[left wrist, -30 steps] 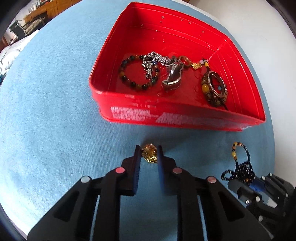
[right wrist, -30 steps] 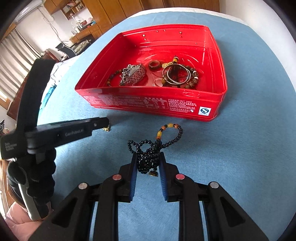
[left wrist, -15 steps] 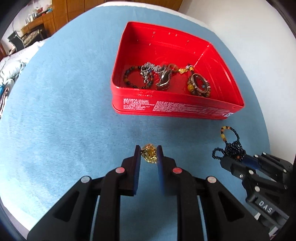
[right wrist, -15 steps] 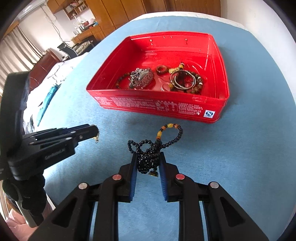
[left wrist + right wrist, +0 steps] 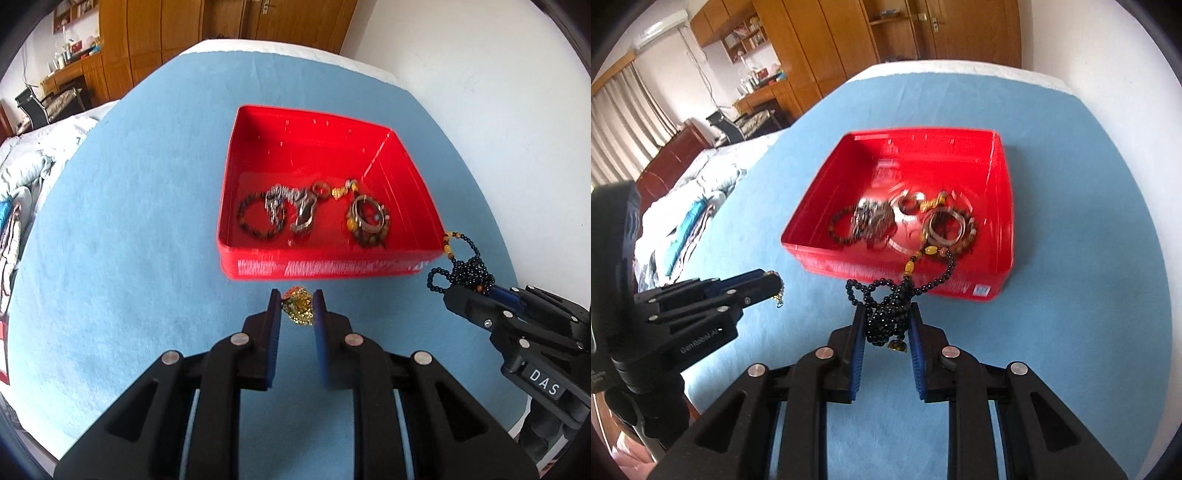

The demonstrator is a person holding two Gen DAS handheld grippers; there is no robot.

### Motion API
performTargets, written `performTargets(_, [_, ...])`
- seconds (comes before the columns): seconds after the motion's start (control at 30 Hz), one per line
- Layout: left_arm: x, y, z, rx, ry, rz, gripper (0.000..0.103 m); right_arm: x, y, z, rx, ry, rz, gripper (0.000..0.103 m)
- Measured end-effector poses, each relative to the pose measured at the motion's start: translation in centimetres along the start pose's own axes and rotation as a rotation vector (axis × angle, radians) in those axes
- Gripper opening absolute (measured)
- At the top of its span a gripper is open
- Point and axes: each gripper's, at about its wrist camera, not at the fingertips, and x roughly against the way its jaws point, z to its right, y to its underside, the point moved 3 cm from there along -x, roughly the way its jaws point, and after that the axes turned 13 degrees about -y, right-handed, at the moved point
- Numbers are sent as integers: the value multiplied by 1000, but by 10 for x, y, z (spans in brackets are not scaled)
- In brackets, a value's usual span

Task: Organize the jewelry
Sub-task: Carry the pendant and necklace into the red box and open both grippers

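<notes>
Left hand-held gripper (image 5: 295, 310): nearly closed, pinching a gold trinket (image 5: 298, 305), near side of the red tray (image 5: 321, 266).
Right hand-held gripper (image 5: 886, 325): clamped on a black bead necklace (image 5: 892, 308) dangling before the tray.
Tray: on the blue surface (image 5: 118, 258), holding bracelets and what look like rings.

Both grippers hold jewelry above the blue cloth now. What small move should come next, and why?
Probably carry both pieces forward until they hang over the red box, then open. The left gripper is shut on the gold ornament and the right gripper on the black bead necklace, both on the near side of the box's front wall, where the other jewelry already lies inside.
</notes>
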Motion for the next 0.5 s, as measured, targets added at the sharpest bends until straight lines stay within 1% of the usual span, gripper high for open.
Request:
performTargets(0.1, [-2,-16,3,3,-18,15,15,1,-13,2,-2,10,17,22])
performTargets(0.2, [-10,-35,7,3,-19,17,15,-5,-30,8,-13,17,25,22])
performTargets(0.33, [-26,-58,15,-1,-30,0,15,-18,-47,21,-32,18,20,22])
performTargets(0.5, [-44,-77,22,-1,-30,-28,15,-38,-62,38,-58,27,-3,22])
